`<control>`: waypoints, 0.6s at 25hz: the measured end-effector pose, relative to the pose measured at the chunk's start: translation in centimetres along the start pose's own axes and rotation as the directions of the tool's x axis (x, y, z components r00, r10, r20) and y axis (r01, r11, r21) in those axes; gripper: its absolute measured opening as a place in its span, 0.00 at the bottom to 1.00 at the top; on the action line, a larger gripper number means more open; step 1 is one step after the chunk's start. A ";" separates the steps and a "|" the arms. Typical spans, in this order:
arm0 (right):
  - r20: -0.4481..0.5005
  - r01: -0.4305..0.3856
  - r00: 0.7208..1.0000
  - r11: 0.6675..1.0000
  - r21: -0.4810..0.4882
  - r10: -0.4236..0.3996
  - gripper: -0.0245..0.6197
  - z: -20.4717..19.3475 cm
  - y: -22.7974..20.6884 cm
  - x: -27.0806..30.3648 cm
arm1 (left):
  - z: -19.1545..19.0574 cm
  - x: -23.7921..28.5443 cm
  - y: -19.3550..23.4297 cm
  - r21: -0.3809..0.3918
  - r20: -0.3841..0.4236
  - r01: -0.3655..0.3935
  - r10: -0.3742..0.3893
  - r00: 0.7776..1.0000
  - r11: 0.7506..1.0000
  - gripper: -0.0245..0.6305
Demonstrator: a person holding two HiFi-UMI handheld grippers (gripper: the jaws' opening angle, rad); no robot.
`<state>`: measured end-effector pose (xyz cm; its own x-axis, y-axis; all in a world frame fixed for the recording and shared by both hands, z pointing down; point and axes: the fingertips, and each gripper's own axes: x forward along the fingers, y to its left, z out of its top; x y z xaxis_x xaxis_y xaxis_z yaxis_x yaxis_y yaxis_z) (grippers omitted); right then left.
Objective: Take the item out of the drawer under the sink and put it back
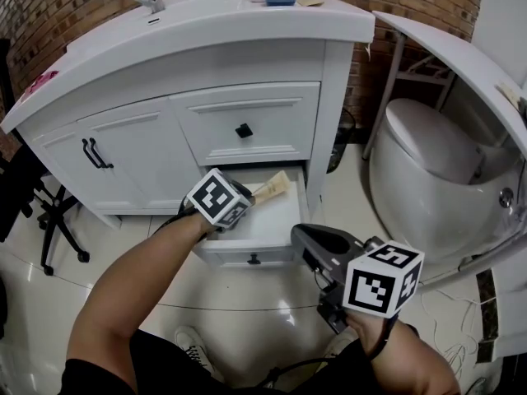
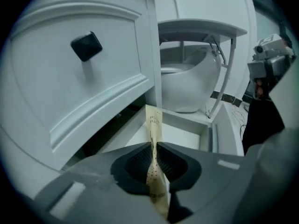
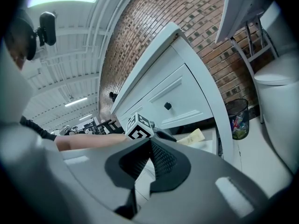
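Note:
The bottom drawer (image 1: 278, 220) of the white sink cabinet stands pulled out. My left gripper (image 1: 254, 196) hangs over its inside, shut on a flat cream packet (image 1: 272, 188) that sticks out toward the drawer's back. In the left gripper view the packet (image 2: 153, 125) is pinched edge-on between the pads (image 2: 138, 164), with the drawer's white floor (image 2: 184, 135) beyond it. My right gripper (image 1: 303, 237) sits lower right of the drawer front, apart from it. Its jaws meet with nothing between them (image 3: 149, 142). From there I see the left gripper's marker cube (image 3: 139, 126) and the packet (image 3: 192, 137).
The shut upper drawer with a black knob (image 1: 244, 131) is just above the open one. A white toilet (image 1: 424, 171) stands to the right, with a folding frame (image 1: 420, 64) and a black bin (image 3: 238, 115) by the brick wall. An office chair (image 1: 53, 212) is at the left.

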<state>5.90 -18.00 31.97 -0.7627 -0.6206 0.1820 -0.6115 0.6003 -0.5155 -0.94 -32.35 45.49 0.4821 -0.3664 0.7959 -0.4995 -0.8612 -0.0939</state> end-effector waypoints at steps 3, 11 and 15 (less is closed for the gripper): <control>-0.003 -0.007 1.000 1.000 0.001 0.007 0.05 0.0 0.1 0.0 | -1.1 2.1 0.2 -0.008 -0.070 0.013 -0.014 0.997 1.000 0.11; -0.005 -0.011 1.000 1.000 0.001 0.011 0.05 0.1 0.3 -0.1 | -0.8 3.8 0.1 -0.016 -0.040 0.075 -0.076 0.996 0.997 0.15; 0.000 -0.004 1.000 1.000 0.000 0.004 0.05 0.2 0.2 -0.3 | 0.1 3.1 0.5 -0.023 -0.007 0.069 -0.070 0.998 0.997 0.16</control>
<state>6.09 -17.84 31.64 -0.7650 -0.6185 0.1797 -0.6084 0.6025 -0.5165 0.37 -33.94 47.85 0.5109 -0.3032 0.8043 -0.4814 -0.8761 -0.0245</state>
